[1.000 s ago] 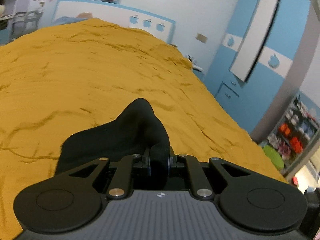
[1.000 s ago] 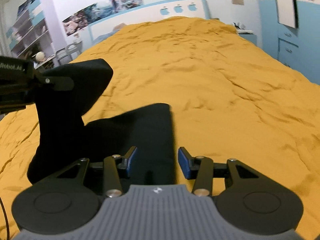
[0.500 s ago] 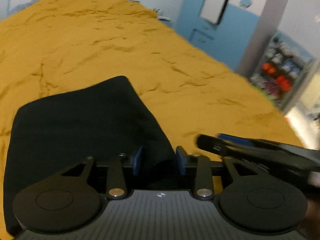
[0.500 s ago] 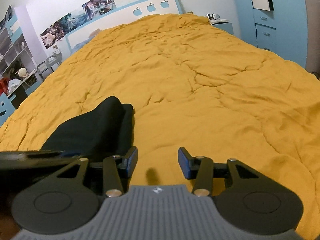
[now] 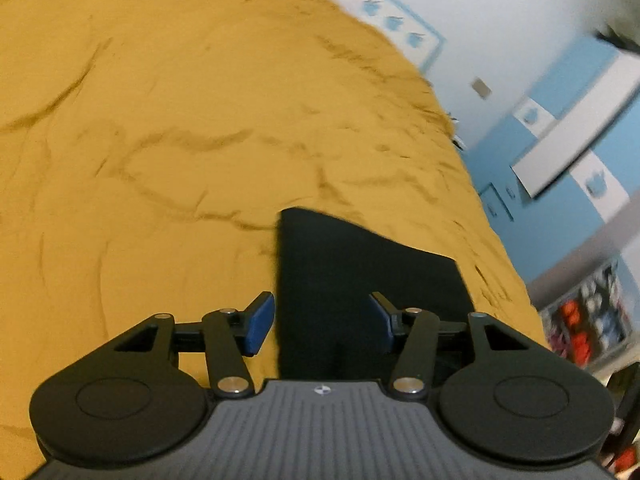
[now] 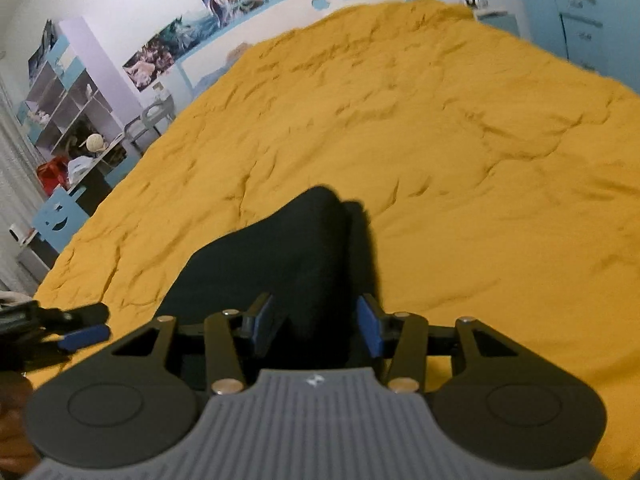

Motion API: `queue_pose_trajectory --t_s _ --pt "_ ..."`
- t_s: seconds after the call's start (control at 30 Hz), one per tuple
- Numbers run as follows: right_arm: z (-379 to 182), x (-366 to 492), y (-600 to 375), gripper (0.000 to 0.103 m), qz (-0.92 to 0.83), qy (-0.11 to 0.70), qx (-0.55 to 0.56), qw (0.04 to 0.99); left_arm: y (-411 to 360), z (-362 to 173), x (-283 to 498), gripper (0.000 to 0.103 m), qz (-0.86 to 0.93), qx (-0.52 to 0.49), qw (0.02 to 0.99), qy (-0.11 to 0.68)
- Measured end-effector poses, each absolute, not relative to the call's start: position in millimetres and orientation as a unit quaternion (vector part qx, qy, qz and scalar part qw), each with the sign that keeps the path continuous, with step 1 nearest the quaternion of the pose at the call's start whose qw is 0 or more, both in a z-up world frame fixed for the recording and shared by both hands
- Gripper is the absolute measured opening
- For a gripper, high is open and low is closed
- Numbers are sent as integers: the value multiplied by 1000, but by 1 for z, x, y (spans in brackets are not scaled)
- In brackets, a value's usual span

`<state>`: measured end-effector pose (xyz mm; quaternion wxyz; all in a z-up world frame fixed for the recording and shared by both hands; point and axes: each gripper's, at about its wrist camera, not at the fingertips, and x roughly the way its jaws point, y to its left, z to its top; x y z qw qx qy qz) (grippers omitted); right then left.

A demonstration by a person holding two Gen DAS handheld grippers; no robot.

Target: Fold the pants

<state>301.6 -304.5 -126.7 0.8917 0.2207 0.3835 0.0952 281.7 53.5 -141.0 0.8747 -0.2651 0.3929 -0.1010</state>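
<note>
Matt black cloth pants (image 5: 360,280) lie on a creased mustard cloth bedspread (image 5: 160,120).

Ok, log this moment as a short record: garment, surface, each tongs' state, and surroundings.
garment: black pants, folded into a compact bundle, lying on the bed
surface: mustard-yellow bedspread, wrinkled
left tongs: open, holding nothing, pants lying ahead between the fingers
right tongs: open, not gripping, poised over the pants
surroundings: blue-and-white wardrobe to the right, shelf unit to the left, posters on the wall
</note>
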Motion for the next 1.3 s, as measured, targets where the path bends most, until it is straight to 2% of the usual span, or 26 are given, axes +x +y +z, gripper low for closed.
queue_pose_trajectory --t_s 0.07,0.1,0.13,0.27,0.37,0.47,0.57,0.6,0.67,0.77,0.9,1.03,1.3 --pt "-131 305 -301 37 93 399 233 882 55 -152 286 61 -101 -276 865 407" --pt "-133 306 -300 28 99 404 242 877 53 -157 288 61 -105 -278 860 415" --pt "-133 307 -300 10 103 410 250 871 50 -161 290 61 -108 -277 856 423" --pt "-121 301 -322 9 131 392 327 850 36 -163 284 59 -128 -268 857 422" --pt "-121 295 -338 9 140 387 357 839 33 -165 281 59 -143 -266 856 419" --pt "-144 299 -333 10 113 434 301 841 25 -178 284 60 -142 -243 848 448" --pt "-141 289 -324 13 121 417 241 868 17 -188 280 60 -148 -222 842 468" --pt "-136 285 -321 15 119 410 222 877 17 -188 276 60 -151 -220 843 467" --pt "-132 281 -312 36 111 413 161 889 20 -189 270 60 -158 -215 841 470" --pt "-127 277 -306 40 124 423 98 892 25 -186 265 61 -172 -207 834 481" --pt "-110 286 -326 42 130 420 114 891 26 -172 259 61 -193 -163 832 494" --pt "-98 320 -341 43 146 408 166 886 39 -154 267 60 -178 -186 845 469" --pt "-130 413 -342 41 164 419 236 861 28 -169 295 60 -175 -210 832 482"
